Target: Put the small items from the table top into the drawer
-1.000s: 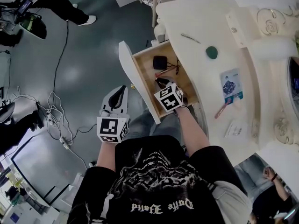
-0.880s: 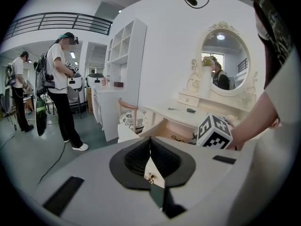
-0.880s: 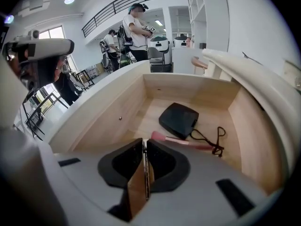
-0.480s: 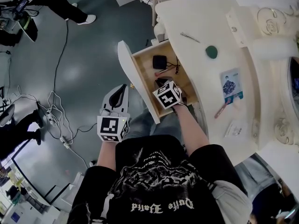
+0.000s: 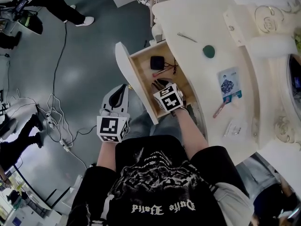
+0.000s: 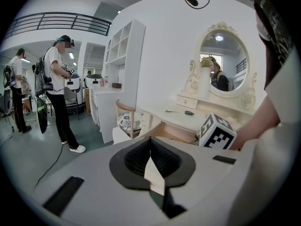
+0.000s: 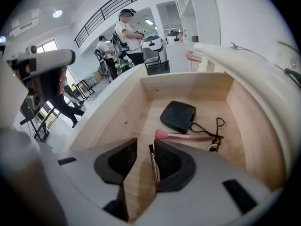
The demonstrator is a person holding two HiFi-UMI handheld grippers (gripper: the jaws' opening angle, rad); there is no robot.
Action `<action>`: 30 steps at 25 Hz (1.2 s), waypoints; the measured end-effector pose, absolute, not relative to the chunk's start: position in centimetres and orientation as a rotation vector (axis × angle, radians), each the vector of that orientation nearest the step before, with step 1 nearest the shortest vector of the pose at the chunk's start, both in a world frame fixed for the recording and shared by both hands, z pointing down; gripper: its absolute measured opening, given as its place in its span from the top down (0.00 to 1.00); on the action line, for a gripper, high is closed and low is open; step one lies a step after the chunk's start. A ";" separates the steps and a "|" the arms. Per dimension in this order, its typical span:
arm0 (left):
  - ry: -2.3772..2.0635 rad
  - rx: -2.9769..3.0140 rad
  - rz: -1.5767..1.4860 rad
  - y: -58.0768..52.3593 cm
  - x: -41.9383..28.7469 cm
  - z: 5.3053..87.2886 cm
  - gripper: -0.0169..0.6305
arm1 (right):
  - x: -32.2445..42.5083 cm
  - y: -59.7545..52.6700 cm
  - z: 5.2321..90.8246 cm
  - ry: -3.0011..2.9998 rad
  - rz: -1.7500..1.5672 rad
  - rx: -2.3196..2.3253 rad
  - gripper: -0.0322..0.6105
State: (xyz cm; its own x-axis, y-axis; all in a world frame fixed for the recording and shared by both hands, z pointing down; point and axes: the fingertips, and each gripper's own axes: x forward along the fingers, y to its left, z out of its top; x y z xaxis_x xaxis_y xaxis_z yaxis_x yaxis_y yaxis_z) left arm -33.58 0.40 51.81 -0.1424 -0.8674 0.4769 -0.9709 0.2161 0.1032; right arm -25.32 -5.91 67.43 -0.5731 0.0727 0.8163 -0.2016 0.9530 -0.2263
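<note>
Wooden drawer (image 7: 235,112): my right tool (image 7: 145,147) has just spread, and a slim stick (image 7: 152,164), possibly a makeup pencil, lies loose between its jaws. I should lift straight clear. Left tool (image 6: 150,147) is pressed together, empty. More items wait on the desk (image 5: 197,27).

The drawer (image 7: 136,102) is pale wood, the case (image 7: 178,117) black, the brush (image 7: 183,136) pink — the table top (image 5: 197,22) cream

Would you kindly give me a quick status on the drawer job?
Left gripper shut, empty. Right gripper over drawer, jaws just been opening, thin stick between them. Green item and card left on table top. No obstruction.
</note>
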 end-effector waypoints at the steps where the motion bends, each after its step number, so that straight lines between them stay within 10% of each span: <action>1: -2.059 1.706 0.316 0.2 -33.5 51.7 0.95 | -25.3 -6.0 66.7 -2.176 0.384 0.109 0.75; 30: -1.974 1.982 0.212 -5.8 -25.6 46.4 0.95 | -15.5 -11.5 48.5 -2.558 0.297 0.570 0.73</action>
